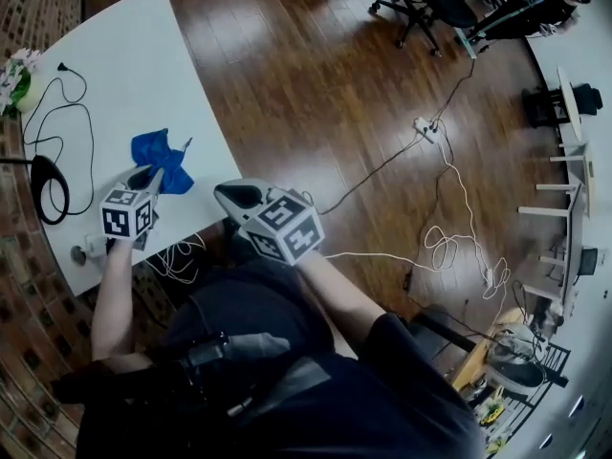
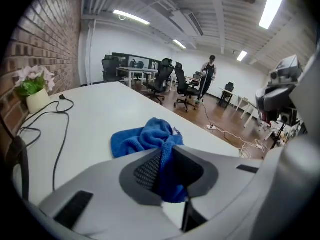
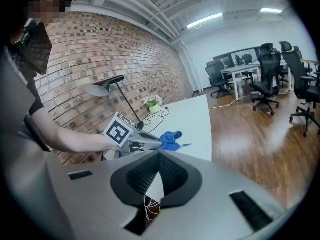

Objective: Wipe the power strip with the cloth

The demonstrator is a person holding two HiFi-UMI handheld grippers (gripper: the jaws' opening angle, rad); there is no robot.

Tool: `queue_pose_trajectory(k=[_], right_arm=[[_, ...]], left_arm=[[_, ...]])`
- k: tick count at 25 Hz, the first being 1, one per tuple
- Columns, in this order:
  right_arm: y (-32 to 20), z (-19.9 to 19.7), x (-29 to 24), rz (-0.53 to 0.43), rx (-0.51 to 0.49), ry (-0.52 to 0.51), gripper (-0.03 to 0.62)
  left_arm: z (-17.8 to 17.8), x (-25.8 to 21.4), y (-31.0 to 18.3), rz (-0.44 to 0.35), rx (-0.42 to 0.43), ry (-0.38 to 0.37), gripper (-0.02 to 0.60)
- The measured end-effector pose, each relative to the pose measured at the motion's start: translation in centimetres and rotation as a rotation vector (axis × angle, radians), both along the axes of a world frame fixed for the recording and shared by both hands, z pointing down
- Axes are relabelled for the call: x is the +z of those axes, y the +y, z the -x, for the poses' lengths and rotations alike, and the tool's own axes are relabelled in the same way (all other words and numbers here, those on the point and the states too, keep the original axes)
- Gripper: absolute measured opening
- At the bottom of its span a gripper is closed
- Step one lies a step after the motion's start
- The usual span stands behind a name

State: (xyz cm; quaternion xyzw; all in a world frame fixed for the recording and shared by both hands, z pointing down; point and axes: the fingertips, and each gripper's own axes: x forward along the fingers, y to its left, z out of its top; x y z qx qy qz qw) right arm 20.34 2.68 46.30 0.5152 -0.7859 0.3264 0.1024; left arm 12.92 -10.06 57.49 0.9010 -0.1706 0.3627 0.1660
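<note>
Cloth (image 2: 142, 138) clamped in my left gripper (image 2: 167, 160), ten o'clock; right gripper (image 3: 156, 173) clenched empty; I'd lift keeping grip firm.

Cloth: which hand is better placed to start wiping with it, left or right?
Left: the left gripper is shut on the blue cloth; the right gripper is shut and empty.

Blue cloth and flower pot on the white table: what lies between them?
A black cable runs over otherwise bare white table between the blue cloth and the flower pot; the left gripper view shows it clearly.
</note>
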Motion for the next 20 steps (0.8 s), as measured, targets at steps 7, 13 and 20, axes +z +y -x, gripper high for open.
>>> queue_pose_trajectory(k=[7, 13, 20], right_arm=[[-2.1, 4.1, -0.7, -0.001, -0.117, -0.015, -0.005], [-3.7, 10.7, -0.3, 0.003, -0.259, -0.016, -0.005], [-5.0, 18.0, 1.5, 0.011, -0.371, 0.026, 0.020]], left_arm=[[6.0, -6.6, -3.1, -0.031, -0.177, 0.101, 0.063], [15.8, -9.4, -4.1, -0.086, -0.335, 0.106, 0.063], [26.7, -7.8, -3.2, -0.117, -0.452, 0.022, 0.063]])
